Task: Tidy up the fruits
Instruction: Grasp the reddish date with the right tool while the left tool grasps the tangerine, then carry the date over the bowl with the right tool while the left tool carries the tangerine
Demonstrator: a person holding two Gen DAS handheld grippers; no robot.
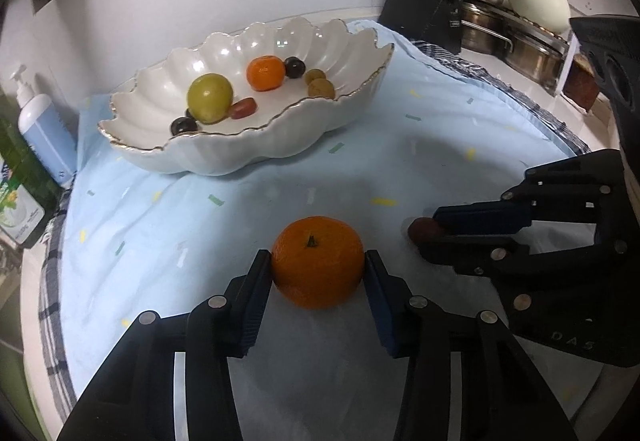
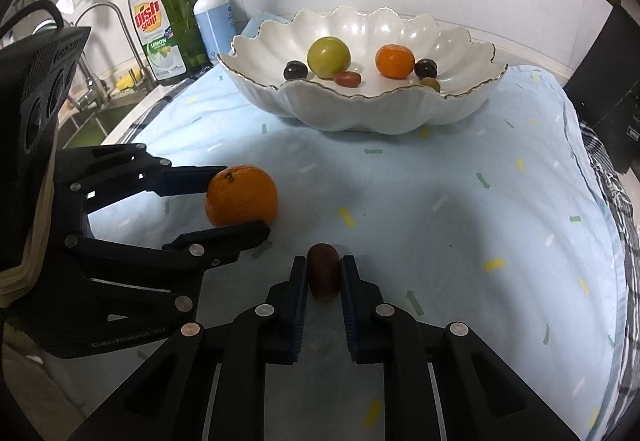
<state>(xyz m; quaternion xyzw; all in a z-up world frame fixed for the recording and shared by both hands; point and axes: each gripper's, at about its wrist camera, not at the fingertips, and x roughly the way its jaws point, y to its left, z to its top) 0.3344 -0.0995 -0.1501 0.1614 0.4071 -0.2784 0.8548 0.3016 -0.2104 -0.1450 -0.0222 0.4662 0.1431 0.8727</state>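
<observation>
Home kitchen: sink faucet (image 2: 105, 26) and dish soap bottle (image 2: 166, 26) upper left, steel pots (image 1: 520, 41) upper right.

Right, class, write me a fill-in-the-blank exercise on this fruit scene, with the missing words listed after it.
1. The left hand-held gripper is shut on the ____ lying on the blue cloth.
2. The right hand-held gripper is shut on a dark red ____.
3. The largest fruit in the white bowl is ____ in colour.
4. The dish soap bottle stands beside the ____.

Missing words: orange; grape; green; sink
</observation>
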